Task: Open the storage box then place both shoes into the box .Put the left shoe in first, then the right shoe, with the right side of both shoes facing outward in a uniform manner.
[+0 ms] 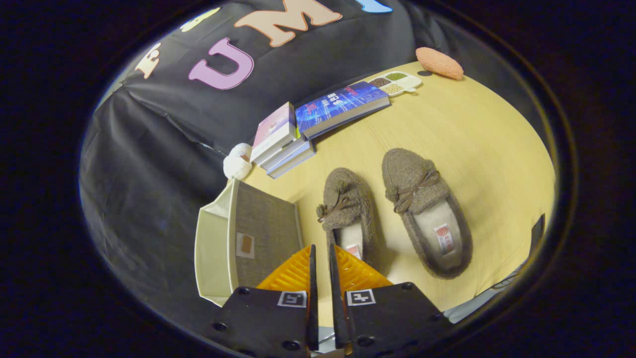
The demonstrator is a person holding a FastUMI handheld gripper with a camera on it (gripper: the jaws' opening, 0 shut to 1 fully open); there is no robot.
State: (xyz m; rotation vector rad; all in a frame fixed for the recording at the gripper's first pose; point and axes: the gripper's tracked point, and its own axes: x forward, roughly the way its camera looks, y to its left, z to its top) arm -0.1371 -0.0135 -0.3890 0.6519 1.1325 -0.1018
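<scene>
Desk [447, 129]: pale wood, and it carries everything I have to work with.
Storage box [248, 238]: fabric, cream with a grey-brown panel, just ahead of the tongs and to their left. I judge it not yet opened, so opening it is my step in hand. I cannot tell which edge of the panel lifts.
Right-hand slipper [422, 209]: brown and fluffy, bow on top, toe pointing away from me, well right of the box.
Left-hand slipper [345, 209]: its twin, between the box and the other slipper, heel just beyond the tong tips.
Books [318, 124]: a stack beyond the box, clear of my path.
Tongs [320, 258]: clenched to a narrow slit, grasping nothing.
How I'd do it: spread the tongs first, swing left to the panel's edge, pinch only the flap, lift slowly so the soft box doesn't drag.
</scene>
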